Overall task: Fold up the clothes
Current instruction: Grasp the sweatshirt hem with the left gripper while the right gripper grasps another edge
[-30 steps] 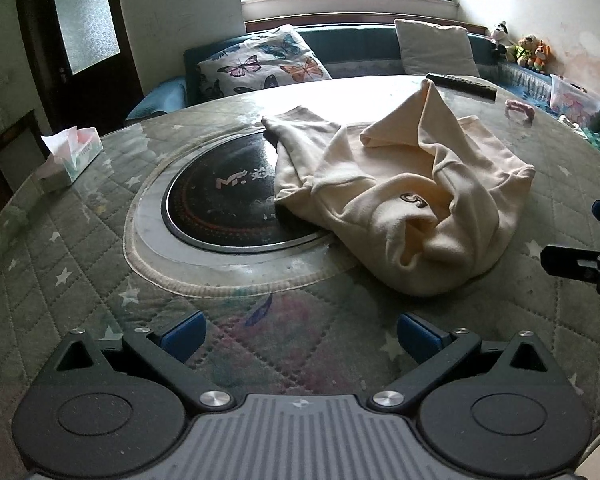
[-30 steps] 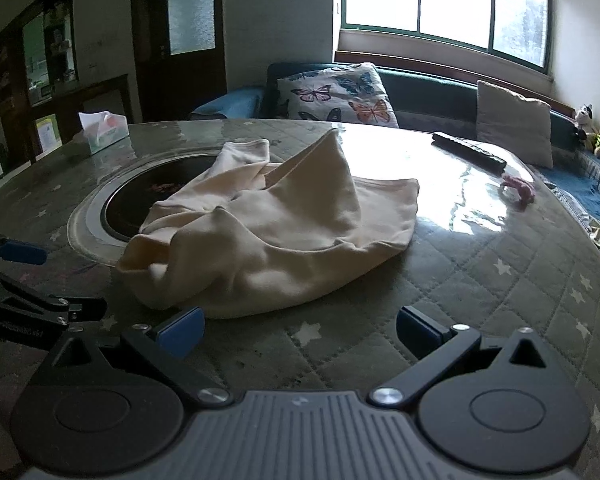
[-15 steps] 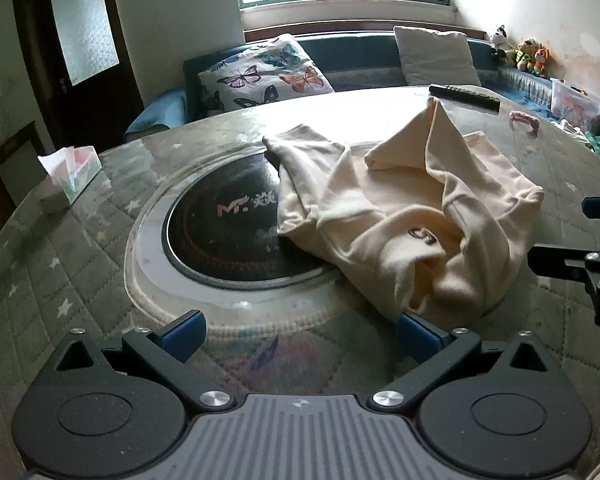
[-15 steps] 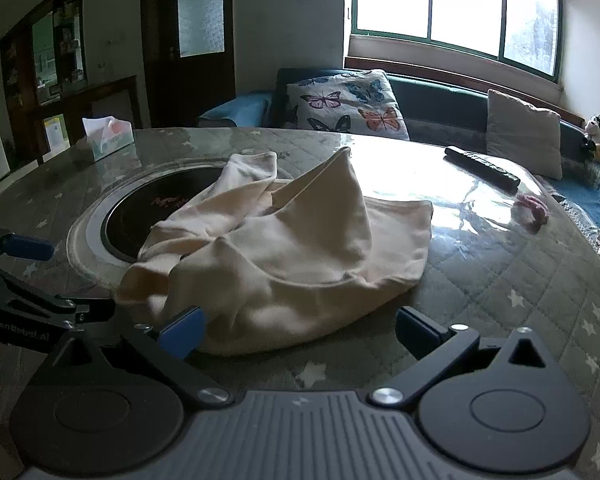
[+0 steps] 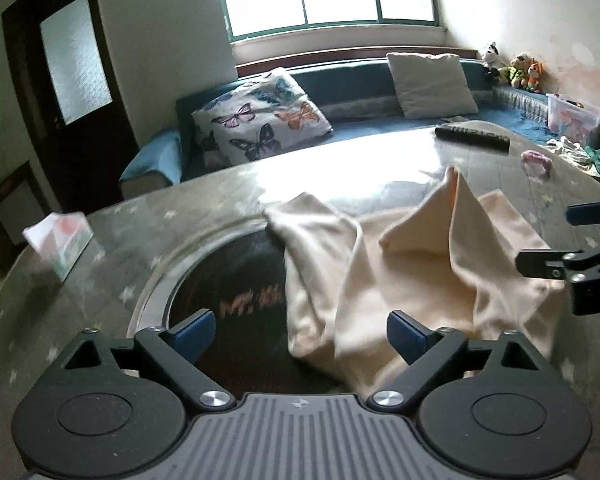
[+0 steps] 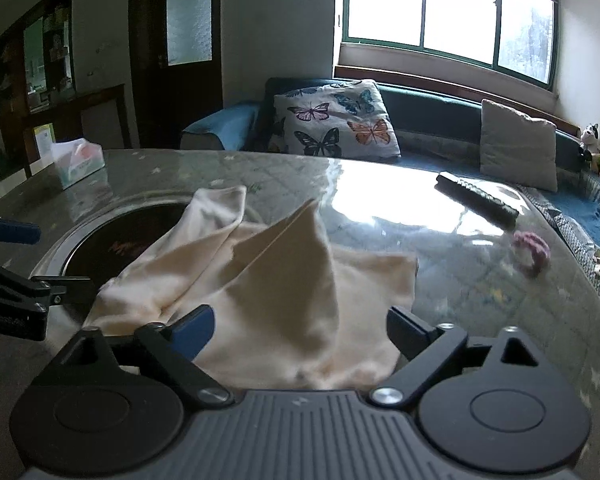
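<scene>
A crumpled cream garment (image 5: 412, 264) (image 6: 284, 280) lies on the round glass-topped table (image 5: 148, 232), partly over its dark round inset (image 5: 236, 300). One fold stands up in a peak. My left gripper (image 5: 300, 334) hovers over the garment's near left edge. Its jaws are closing, with cloth between the blue pads but not pressed. My right gripper (image 6: 300, 328) is over the garment's near right part, jaws also closing around loose cloth. Each gripper shows in the other's view: the right gripper (image 5: 560, 240) at the right edge, the left gripper (image 6: 40, 258) at the left edge.
A tissue box (image 5: 60, 240) (image 6: 78, 162) stands at the table's far left. A black remote (image 6: 476, 200) and a small pink item (image 6: 532, 250) lie at the far right. Behind the table runs a blue sofa (image 5: 364, 92) with cushions.
Both grippers have moved forward until the garment's near edge sits between their fingers. The jaws of both have narrowed slightly. The garment has not shifted.
</scene>
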Tool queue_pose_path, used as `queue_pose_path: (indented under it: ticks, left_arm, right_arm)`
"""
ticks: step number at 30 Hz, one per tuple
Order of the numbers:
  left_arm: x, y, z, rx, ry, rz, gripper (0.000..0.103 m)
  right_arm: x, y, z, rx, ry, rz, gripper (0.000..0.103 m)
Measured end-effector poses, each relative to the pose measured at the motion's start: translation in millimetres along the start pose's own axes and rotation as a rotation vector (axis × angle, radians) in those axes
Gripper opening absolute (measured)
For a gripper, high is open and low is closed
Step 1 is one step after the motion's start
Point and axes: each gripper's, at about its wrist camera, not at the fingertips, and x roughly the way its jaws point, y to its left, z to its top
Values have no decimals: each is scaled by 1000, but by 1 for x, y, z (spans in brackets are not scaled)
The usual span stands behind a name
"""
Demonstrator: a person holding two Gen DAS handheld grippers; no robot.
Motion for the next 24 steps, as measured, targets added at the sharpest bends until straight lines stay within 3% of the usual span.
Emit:
queue_pose_path:
  ticks: [13, 17, 21, 24]
  left_arm:
    - [84, -22, 34, 132, 37, -100, 75]
    - [99, -23, 34, 141, 73, -141, 54]
    - [106, -17, 31, 110, 98, -169, 13]
    - [100, -11, 28, 86, 82, -170, 4]
  right_arm:
    - [83, -20, 47, 29, 46, 51, 75]
    - [99, -22, 48, 40, 83, 79, 60]
    - [104, -25, 44, 62, 110, 101, 27]
    - [98, -30, 41, 75, 100, 87, 11]
